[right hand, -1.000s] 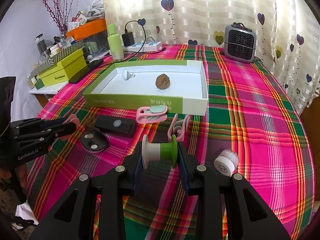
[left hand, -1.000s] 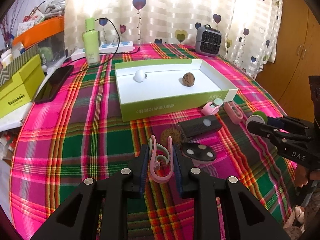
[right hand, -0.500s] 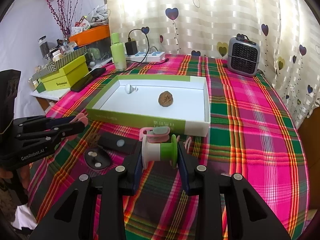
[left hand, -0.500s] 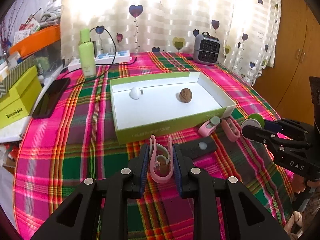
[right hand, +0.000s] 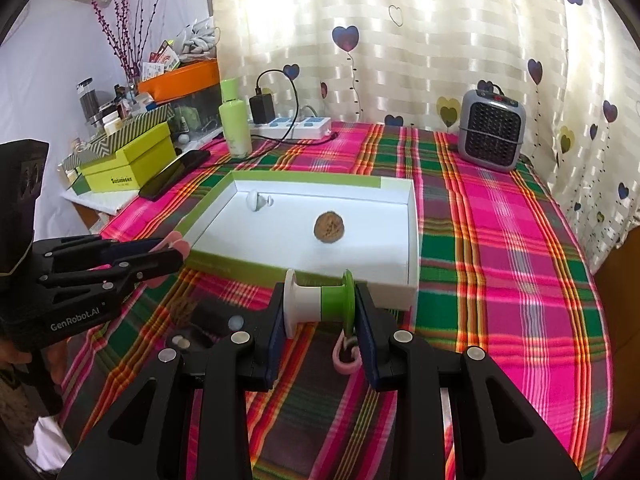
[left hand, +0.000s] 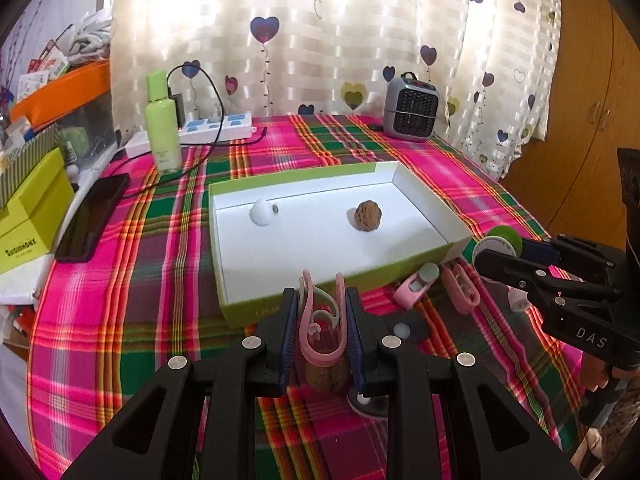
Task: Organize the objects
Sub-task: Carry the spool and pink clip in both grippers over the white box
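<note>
My left gripper (left hand: 322, 312) is shut on a pink clip (left hand: 322, 328), held above the cloth just short of the near wall of the green and white box (left hand: 256, 312). My right gripper (right hand: 320, 304) is shut on a white and green spool (right hand: 318, 300), in the air before the box's near wall (right hand: 394, 294). Inside the box lie a walnut (left hand: 368, 216) and a small white knob (left hand: 262, 212). Each gripper shows in the other's view: the right gripper (left hand: 500, 248) at the right edge, the left gripper (right hand: 176, 248) at the left edge.
On the plaid cloth near the box lie more pink clips (left hand: 416, 284), a second walnut (left hand: 326, 376), a black block (right hand: 218, 316) and a black disc (right hand: 184, 342). A phone (left hand: 94, 216), green bottle (left hand: 162, 128), power strip (left hand: 216, 126), small heater (left hand: 410, 108) and green cartons (right hand: 128, 164) stand around.
Both grippers have risen and moved toward the box, each still holding its object. The loose items on the cloth now sit lower in both views, partly behind the fingers.
</note>
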